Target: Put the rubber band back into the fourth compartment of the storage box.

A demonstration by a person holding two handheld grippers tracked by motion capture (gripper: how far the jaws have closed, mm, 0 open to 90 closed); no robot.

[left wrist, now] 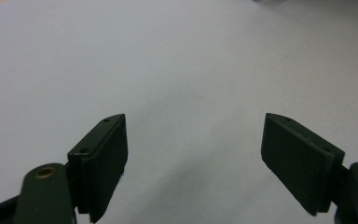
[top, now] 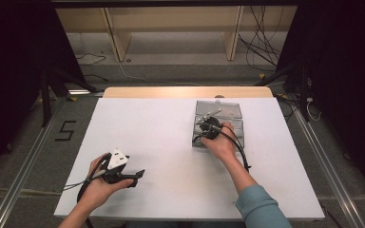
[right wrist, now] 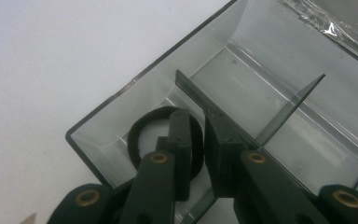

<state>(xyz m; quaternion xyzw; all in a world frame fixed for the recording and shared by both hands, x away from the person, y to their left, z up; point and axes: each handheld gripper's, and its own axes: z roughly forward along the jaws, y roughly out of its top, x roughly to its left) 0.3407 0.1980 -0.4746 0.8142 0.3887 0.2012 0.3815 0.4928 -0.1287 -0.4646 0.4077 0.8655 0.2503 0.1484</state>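
Observation:
A clear plastic box [top: 218, 108] with dividers stands on the white tabletop [top: 157, 133], right of centre toward the back. My right gripper [top: 203, 125] reaches into its near-left corner. In the right gripper view a black ring [right wrist: 140, 135] lies in that corner compartment of the box [right wrist: 242, 42], beside a divider [right wrist: 289, 105]. The right gripper [right wrist: 196, 116] has its jaws almost together, pinching the ring's right side. My left gripper [top: 140, 175] rests low near the table's front left, pointing right. In the left gripper view it [left wrist: 193, 154] stands wide open over bare white surface.
A wooden strip [top: 185, 91] borders the table's far edge. Beyond it are a wooden shelf frame [top: 171, 28] and loose cables [top: 261, 42] on the floor. A tape mark shaped like a 5 [top: 65, 130] lies on the floor at the left.

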